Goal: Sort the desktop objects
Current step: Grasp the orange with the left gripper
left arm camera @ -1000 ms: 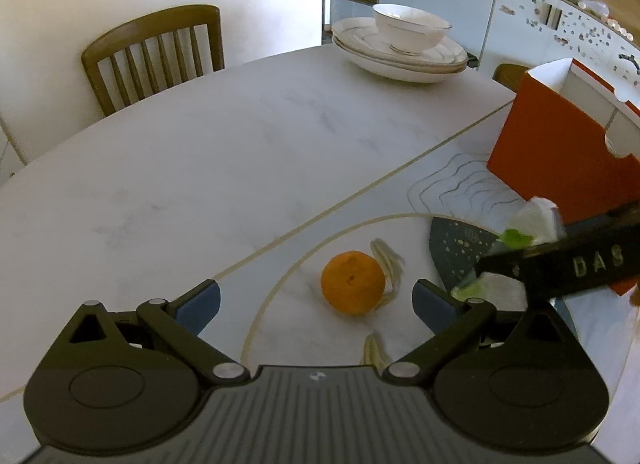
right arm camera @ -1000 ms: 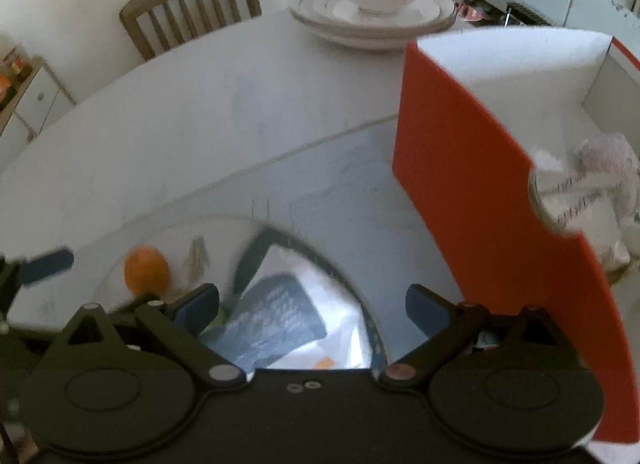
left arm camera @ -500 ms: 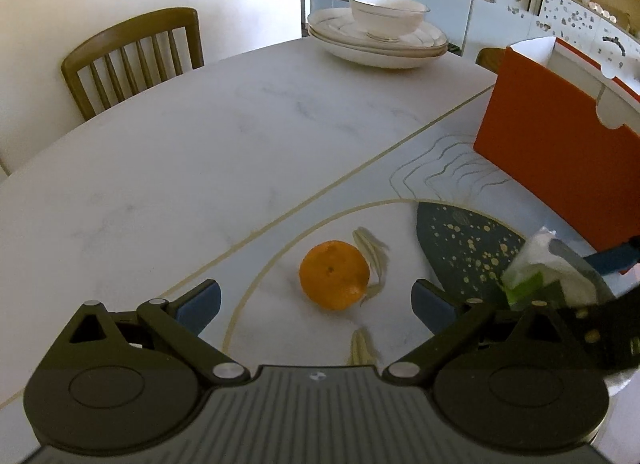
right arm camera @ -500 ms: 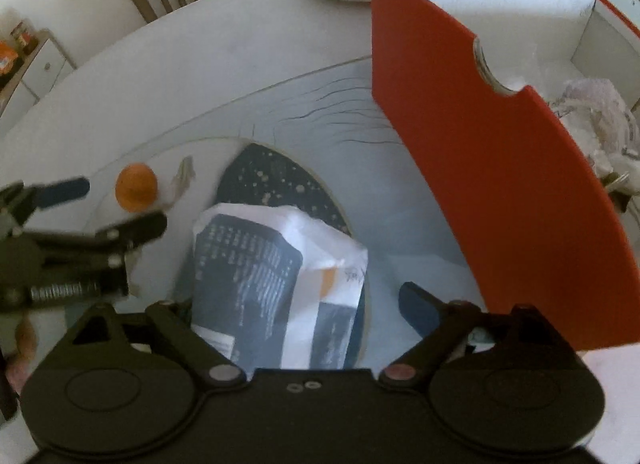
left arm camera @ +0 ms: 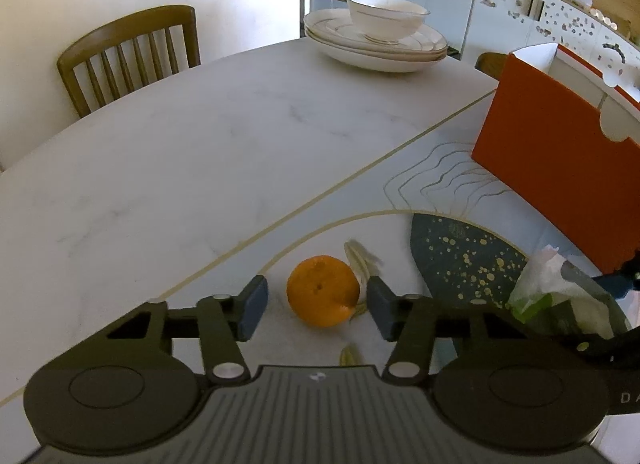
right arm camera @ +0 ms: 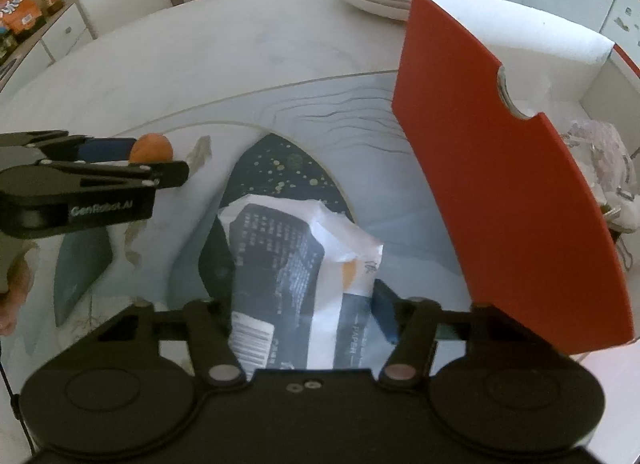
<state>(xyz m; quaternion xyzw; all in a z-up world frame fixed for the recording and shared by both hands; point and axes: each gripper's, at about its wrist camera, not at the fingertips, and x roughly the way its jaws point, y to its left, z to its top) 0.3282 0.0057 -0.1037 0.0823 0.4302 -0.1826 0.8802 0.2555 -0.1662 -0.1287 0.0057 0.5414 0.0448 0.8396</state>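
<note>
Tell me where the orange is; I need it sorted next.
In the left wrist view the orange lies on the table between the closing left gripper pads, not yet touched, with the red box far right.

A round orange [left arm camera: 322, 291] rests on the marble surface [left arm camera: 168, 168]; nearby, a crumpled white-and-navy tissue pack [right arm camera: 296, 264] lies beside an upright red box [right arm camera: 500, 168].

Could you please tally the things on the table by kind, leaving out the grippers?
Orange: 1
Tissue pack: 1
Red box: 1
Bowl: 1
Plate stack: 1
Total: 5
</note>
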